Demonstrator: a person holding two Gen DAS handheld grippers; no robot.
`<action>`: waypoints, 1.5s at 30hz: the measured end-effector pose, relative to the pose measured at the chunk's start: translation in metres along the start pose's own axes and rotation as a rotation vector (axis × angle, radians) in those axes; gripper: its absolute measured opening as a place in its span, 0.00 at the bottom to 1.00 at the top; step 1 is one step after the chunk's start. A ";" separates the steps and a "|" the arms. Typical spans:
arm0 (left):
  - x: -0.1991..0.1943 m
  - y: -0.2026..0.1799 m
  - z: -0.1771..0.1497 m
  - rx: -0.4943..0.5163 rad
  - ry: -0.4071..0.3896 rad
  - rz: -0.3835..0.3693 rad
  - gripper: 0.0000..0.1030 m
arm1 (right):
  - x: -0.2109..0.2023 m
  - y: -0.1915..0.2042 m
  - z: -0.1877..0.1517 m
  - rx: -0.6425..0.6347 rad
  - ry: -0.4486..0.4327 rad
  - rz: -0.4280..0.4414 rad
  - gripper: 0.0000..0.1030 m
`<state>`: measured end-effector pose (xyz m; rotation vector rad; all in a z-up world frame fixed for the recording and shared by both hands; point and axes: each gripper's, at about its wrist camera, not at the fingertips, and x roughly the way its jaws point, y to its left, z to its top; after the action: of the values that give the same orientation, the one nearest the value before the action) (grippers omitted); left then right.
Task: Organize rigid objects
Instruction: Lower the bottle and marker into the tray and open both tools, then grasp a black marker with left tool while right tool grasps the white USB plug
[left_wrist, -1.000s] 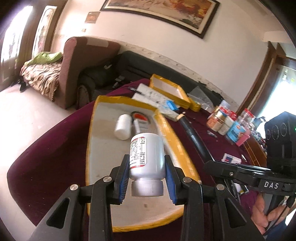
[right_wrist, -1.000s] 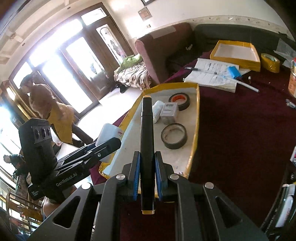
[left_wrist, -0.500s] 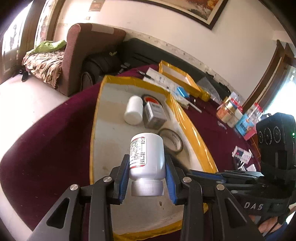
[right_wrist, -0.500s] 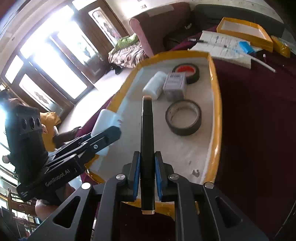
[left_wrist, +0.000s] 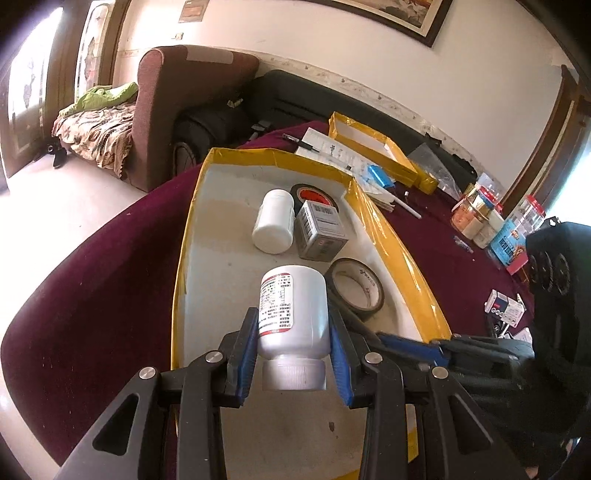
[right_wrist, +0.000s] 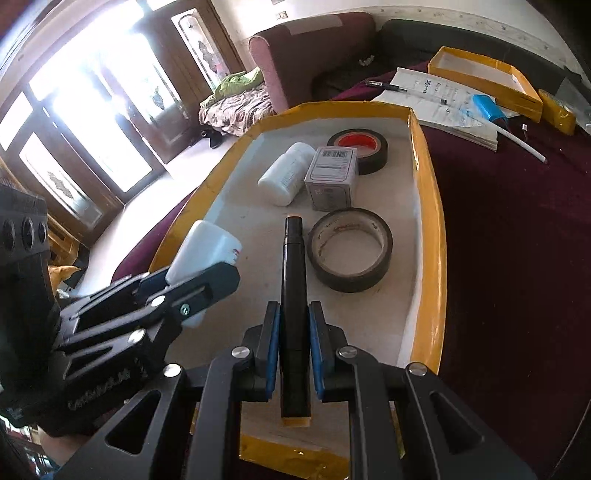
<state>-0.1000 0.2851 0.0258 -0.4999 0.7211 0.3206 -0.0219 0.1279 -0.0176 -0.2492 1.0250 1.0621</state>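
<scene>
My left gripper (left_wrist: 291, 334) is shut on a white labelled pill bottle (left_wrist: 293, 314), cap toward the camera, held above the near half of a yellow-rimmed white tray (left_wrist: 184, 236). My right gripper (right_wrist: 293, 332) is shut on a black marker-like stick (right_wrist: 293, 280) that points into the same tray (right_wrist: 428, 236). In the right wrist view the left gripper (right_wrist: 184, 284) with its bottle (right_wrist: 203, 247) sits just left of the stick. In the tray lie a white bottle (left_wrist: 273, 221), a grey box (left_wrist: 319, 229), a red-cored tape roll (left_wrist: 314, 194) and a dark tape roll (left_wrist: 356, 288).
The tray rests on a maroon tablecloth (left_wrist: 92, 295). Farther back are papers (right_wrist: 443, 99), a smaller yellow tray (right_wrist: 484, 77), a blue item (right_wrist: 487, 107) and a white pen (right_wrist: 524, 142). Jars and boxes (left_wrist: 484, 221) stand at the right. A brown armchair (left_wrist: 177, 96) is behind.
Both grippers have sunk and tilted down toward the tray, which now fills more of each view. Each keeps its object; the grips have not changed.
</scene>
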 end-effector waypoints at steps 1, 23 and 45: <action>0.001 -0.001 0.001 0.007 0.006 0.009 0.36 | -0.001 0.003 -0.002 -0.017 0.006 -0.005 0.14; 0.035 -0.018 0.021 0.142 0.179 0.179 0.46 | -0.012 0.027 -0.023 -0.192 0.040 -0.092 0.22; -0.009 -0.186 -0.037 0.271 0.171 -0.349 0.61 | -0.242 -0.203 -0.123 0.301 -0.418 -0.232 0.32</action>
<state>-0.0439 0.1084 0.0681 -0.3886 0.8133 -0.1474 0.0487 -0.1969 0.0499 0.0967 0.7421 0.6986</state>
